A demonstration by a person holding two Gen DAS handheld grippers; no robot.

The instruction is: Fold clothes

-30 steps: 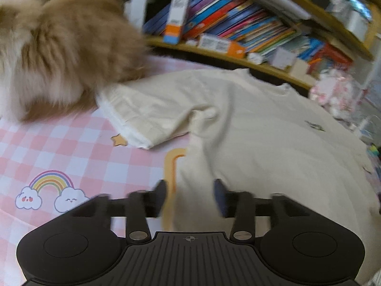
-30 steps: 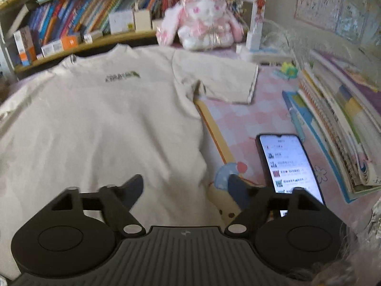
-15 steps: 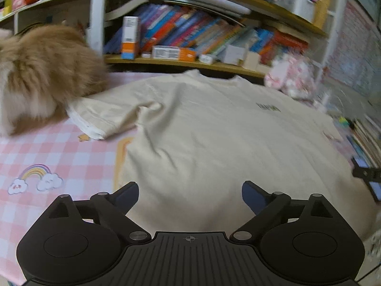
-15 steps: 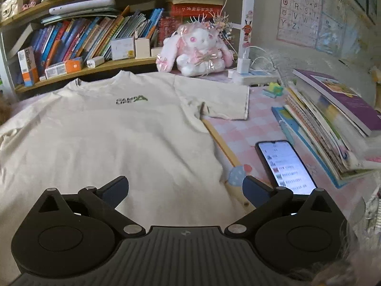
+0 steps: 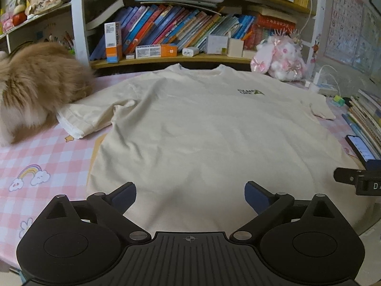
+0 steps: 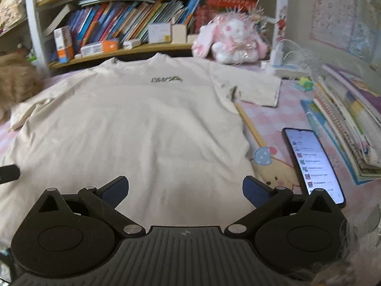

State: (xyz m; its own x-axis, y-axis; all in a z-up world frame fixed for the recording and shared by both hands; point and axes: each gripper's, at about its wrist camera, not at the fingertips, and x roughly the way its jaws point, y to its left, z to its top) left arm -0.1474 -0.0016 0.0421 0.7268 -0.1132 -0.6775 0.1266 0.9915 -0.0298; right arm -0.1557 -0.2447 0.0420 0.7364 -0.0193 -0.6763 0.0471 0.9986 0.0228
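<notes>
My left gripper (image 5: 190, 196) hangs with jaws spread wide and nothing between them, above the hem of the cream T-shirt (image 5: 214, 128), which lies flat and face up on the pink checked tablecloth (image 5: 42, 157), collar toward the bookshelf (image 5: 190, 57). My right gripper (image 6: 184, 190) is likewise released over the hem, with a lit phone (image 6: 314, 164) just beside the shirt's edge

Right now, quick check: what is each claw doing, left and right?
Left claw: open, holding nothing, above the cream T-shirt.
Right claw: open, holding nothing, above the same shirt's hem.
</notes>
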